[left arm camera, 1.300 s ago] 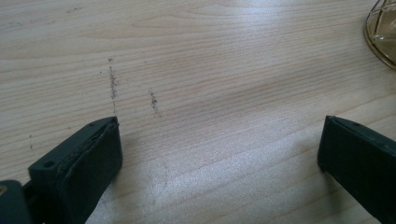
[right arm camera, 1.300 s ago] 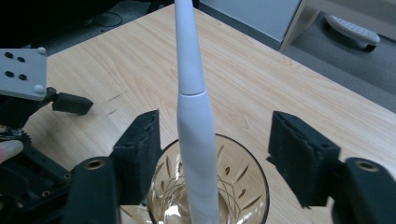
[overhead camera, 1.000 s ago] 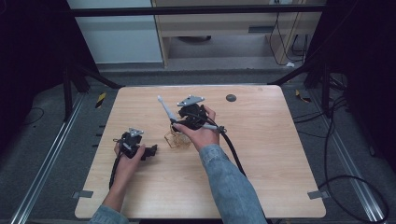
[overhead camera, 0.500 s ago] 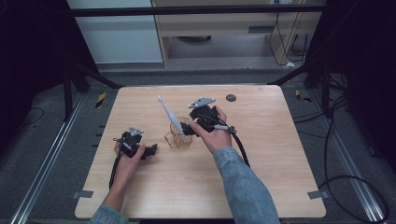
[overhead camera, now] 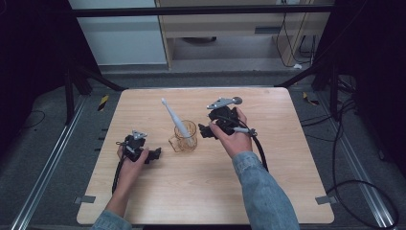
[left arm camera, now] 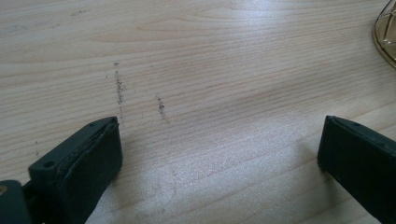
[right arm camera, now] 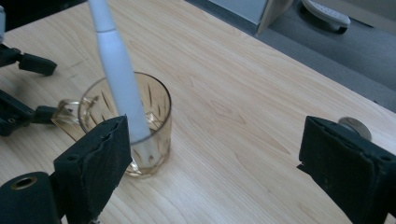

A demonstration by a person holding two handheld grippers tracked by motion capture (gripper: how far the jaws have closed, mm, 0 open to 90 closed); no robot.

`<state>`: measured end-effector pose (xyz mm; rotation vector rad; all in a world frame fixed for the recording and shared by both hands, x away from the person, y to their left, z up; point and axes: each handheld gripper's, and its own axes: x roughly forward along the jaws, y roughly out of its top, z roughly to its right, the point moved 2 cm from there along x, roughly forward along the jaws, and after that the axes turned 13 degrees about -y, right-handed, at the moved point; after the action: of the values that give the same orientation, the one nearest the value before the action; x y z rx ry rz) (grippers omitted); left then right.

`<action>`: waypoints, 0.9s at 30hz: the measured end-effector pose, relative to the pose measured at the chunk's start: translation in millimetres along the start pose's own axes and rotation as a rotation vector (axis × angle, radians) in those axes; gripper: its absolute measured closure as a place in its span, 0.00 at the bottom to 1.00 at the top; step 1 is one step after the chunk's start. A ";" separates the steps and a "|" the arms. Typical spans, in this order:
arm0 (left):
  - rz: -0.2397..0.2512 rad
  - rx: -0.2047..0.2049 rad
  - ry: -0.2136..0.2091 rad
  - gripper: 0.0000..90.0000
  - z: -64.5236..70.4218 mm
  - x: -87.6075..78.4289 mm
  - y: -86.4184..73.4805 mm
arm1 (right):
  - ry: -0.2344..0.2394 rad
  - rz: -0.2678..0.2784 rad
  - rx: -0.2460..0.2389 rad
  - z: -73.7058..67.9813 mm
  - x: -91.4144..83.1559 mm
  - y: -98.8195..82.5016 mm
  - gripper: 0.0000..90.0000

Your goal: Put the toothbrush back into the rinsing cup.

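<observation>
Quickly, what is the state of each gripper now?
Left gripper: open, holding nothing.
Right gripper: open, holding nothing, beside the glass mug.

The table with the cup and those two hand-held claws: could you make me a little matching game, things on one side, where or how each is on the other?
Things:
1. white toothbrush
2. amber glass mug
3. left gripper
4. right gripper

States:
A. jaws wide apart, low over bare wood to the left of the mug
B. stands leaning inside the mug
C. upright on the wooden table, handle toward the left gripper
D. jaws wide apart, just right of the mug, holding nothing

Pairs: 1-B, 2-C, 3-A, 4-D
</observation>
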<state>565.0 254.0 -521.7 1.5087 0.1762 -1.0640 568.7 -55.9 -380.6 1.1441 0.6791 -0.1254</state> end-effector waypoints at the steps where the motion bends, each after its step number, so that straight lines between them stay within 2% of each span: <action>1: 0.000 0.000 0.000 0.00 0.0 0.0 0.0 | 0.000 0.000 0.000 0.0 0.0 0.0 0.10; 2: 0.000 0.000 0.000 0.00 0.0 0.0 0.0 | -0.010 0.000 0.017 5.0 -1.9 -3.8 0.11; 7: 0.001 0.003 -0.002 0.00 -0.3 -0.7 -0.8 | -0.032 -0.020 0.025 13.3 -2.8 -12.3 0.11; 8: 0.000 0.003 -0.003 0.00 -0.3 -0.7 -0.7 | -0.033 -0.025 0.039 17.0 -3.1 -15.5 0.11; 17: 0.000 0.003 -0.002 0.00 -0.3 -0.6 -0.7 | -0.053 -0.053 0.036 32.1 -7.4 -28.0 0.11; 27: 0.001 0.003 -0.002 0.00 -0.3 -0.6 -0.7 | -0.078 -0.084 0.037 47.0 -13.5 -54.1 0.11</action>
<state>564.4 254.8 -521.7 1.5101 0.1726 -1.0660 555.3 -123.3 -405.0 1.1403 0.6582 -0.2539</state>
